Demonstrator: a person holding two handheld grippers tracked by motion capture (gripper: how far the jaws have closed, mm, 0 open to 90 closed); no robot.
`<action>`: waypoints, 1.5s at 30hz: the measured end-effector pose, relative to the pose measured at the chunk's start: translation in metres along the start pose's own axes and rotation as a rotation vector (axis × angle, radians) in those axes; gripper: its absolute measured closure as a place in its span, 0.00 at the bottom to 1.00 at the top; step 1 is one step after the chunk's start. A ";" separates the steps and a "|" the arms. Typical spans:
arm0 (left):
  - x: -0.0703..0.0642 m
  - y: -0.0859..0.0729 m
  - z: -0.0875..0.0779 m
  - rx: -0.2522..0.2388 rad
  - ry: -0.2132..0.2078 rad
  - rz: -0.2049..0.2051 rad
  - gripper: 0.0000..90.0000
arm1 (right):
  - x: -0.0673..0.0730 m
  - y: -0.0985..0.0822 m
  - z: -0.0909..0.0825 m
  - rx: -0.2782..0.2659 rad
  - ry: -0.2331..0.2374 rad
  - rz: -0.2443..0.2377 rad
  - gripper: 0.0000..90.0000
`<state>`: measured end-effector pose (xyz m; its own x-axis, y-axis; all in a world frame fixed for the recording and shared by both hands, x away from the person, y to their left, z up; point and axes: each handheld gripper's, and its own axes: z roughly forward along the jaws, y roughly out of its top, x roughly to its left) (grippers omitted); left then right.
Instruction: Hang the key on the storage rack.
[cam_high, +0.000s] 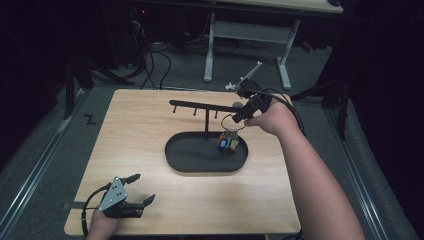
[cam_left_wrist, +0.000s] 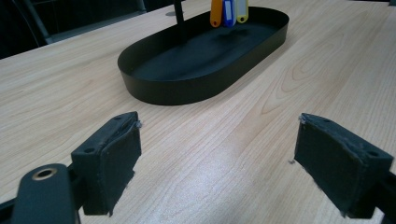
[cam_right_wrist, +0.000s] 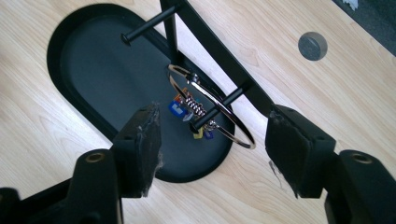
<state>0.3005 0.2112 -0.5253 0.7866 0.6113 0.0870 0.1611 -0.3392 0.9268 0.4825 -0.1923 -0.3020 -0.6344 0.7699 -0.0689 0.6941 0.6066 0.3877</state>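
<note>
A black stand with a crossbar (cam_high: 200, 106) rises from a black oval tray (cam_high: 200, 167) at the middle of the wooden table. A metal key ring (cam_right_wrist: 243, 138) with coloured tags (cam_right_wrist: 176, 108) hangs on the bar's peg (cam_right_wrist: 219, 109) at the right end, the tags (cam_high: 227, 143) dangling over the tray. My right gripper (cam_right_wrist: 212, 149) is open, its pads apart on either side of the ring and not touching it; in the high view it (cam_high: 240, 116) sits just right of the ring (cam_high: 233, 121). My left gripper (cam_high: 142, 189) rests open near the front left corner, its jaws (cam_left_wrist: 217, 154) empty and facing the tray (cam_left_wrist: 187, 88).
A round grey cap (cam_right_wrist: 312, 45) is set into the tabletop behind the stand. Two more pegs stick out along the bar to the left. Beyond the table's far edge stand white desk legs (cam_high: 210, 50) and cables on the floor.
</note>
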 end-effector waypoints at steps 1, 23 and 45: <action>0.000 0.000 0.000 0.001 -0.001 0.001 0.17 | 0.001 0.000 0.000 -0.001 -0.001 0.008 0.40; -0.001 0.000 0.000 0.006 0.003 0.012 0.17 | 0.003 -0.040 0.005 -0.030 0.021 0.035 0.23; -0.003 0.000 0.000 0.012 0.008 0.019 0.17 | 0.032 -0.139 0.067 -0.246 -0.015 0.097 0.17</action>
<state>0.2988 0.2094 -0.5258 0.7849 0.6104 0.1070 0.1535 -0.3587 0.9207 0.3886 -0.2392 -0.4198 -0.5630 0.8258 -0.0334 0.6464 0.4652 0.6048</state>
